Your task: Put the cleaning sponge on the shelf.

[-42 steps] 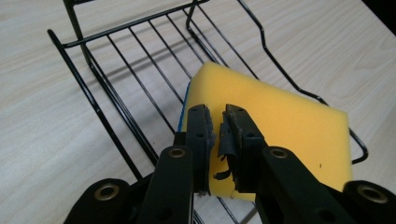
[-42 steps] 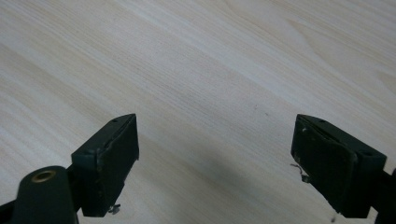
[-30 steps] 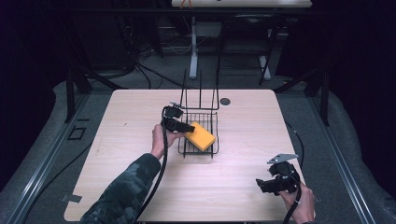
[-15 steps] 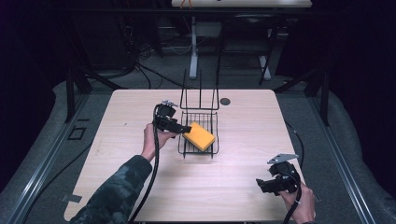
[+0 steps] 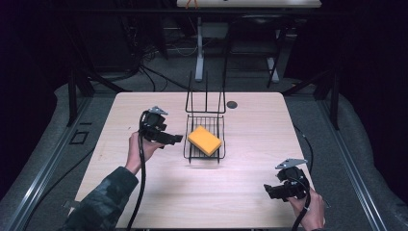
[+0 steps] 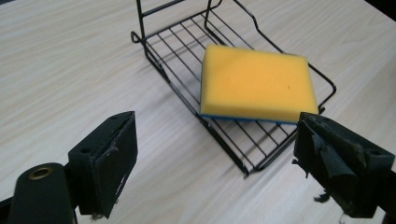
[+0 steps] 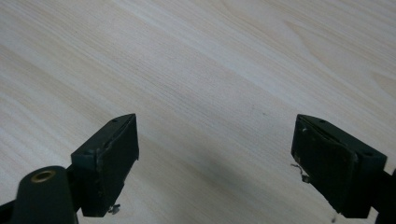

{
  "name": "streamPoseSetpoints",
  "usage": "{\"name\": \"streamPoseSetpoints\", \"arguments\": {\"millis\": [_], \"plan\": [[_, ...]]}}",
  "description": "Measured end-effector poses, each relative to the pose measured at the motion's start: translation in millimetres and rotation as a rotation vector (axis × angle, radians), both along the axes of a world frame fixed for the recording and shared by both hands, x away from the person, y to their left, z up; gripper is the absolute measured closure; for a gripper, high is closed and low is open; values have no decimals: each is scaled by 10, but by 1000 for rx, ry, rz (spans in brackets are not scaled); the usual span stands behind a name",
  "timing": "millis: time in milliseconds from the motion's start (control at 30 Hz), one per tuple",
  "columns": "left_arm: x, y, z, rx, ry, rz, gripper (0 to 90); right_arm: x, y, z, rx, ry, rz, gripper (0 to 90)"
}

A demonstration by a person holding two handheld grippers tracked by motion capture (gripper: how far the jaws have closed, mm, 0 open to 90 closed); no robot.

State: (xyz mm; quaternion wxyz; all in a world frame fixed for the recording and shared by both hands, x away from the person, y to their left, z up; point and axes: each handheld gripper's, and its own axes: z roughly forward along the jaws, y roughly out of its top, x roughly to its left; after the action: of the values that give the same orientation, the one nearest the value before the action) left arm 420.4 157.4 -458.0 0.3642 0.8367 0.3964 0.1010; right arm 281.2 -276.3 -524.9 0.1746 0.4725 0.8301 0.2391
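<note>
A yellow sponge (image 5: 204, 140) with a blue underside lies flat in a black wire basket (image 5: 192, 150) at the table's middle. In the left gripper view the sponge (image 6: 258, 82) rests on the basket's wire floor (image 6: 184, 51), just beyond the jaws. My left gripper (image 5: 177, 139) hovers just left of the basket, open and empty, jaws pointing at it. Its own view shows the left gripper (image 6: 215, 158) with both jaws wide apart over bare wood. My right gripper (image 5: 268, 191) stays near the front right corner, open, and the right gripper (image 7: 215, 158) has nothing between its jaws.
The basket has a tall wire back (image 5: 206, 98) rising on its far side. A small dark round disc (image 5: 232, 104) sits on the table behind the basket. The light wooden tabletop (image 5: 250, 144) has free room all round; dark floor and cables lie beyond its edges.
My left gripper has drawn back leftwards out of the basket, leaving the sponge lying there. The right gripper has stayed put.
</note>
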Motion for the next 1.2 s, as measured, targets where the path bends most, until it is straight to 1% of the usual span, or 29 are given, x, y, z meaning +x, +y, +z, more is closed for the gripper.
{"name": "streamPoseSetpoints", "arguments": {"millis": [133,200,300,367,433,500,567,633,667,700,800,833,933,1033,1067,1100,1200], "plan": [[-83,145,32,16,-9,13,126,-4,8,3,3,6,-1,145],[-105,179,36,12,-12,20,114,-6,7,6,3,6,-3,145],[-196,305,63,24,-16,30,104,-9,6,7,2,7,-5,146],[-249,360,68,31,-19,34,95,-10,9,5,2,3,-6,145],[-302,411,65,42,-23,42,79,-12,8,7,-1,2,-5,146],[-354,470,56,44,-17,46,68,-13,7,7,-1,2,-6,145],[-404,530,43,63,-18,53,60,-15,6,9,0,4,-4,146],[-453,596,18,66,-18,66,48,-16,9,6,-3,1,-5,145],[-453,596,18,66,-18,66,44,-16,9,6,-3,1,-5,145],[-502,672,-14,69,-18,76,39,-17,12,3,-3,2,-3,145],[-566,777,-92,78,-5,98,23,-16,11,0,-5,4,-4,145],[-586,814,-121,80,9,100,17,-16,13,-1,-6,5,-4,145],[-654,920,-225,86,33,118,4,-19,17,-1,-6,6,-5,145],[-731,1020,-340,83,58,141,4,-21,17,-4,-6,5,-4,145],[-731,1020,-340,83,58,141,4,-21,17,-4,-6,5,-4,145],[-775,1080,-424,91,75,151,4,-20,20,-8,-7,7,-3,145],[-830,1156,-546,110,110,159,3,-19,23,-14,-12,7,1,146]]}}
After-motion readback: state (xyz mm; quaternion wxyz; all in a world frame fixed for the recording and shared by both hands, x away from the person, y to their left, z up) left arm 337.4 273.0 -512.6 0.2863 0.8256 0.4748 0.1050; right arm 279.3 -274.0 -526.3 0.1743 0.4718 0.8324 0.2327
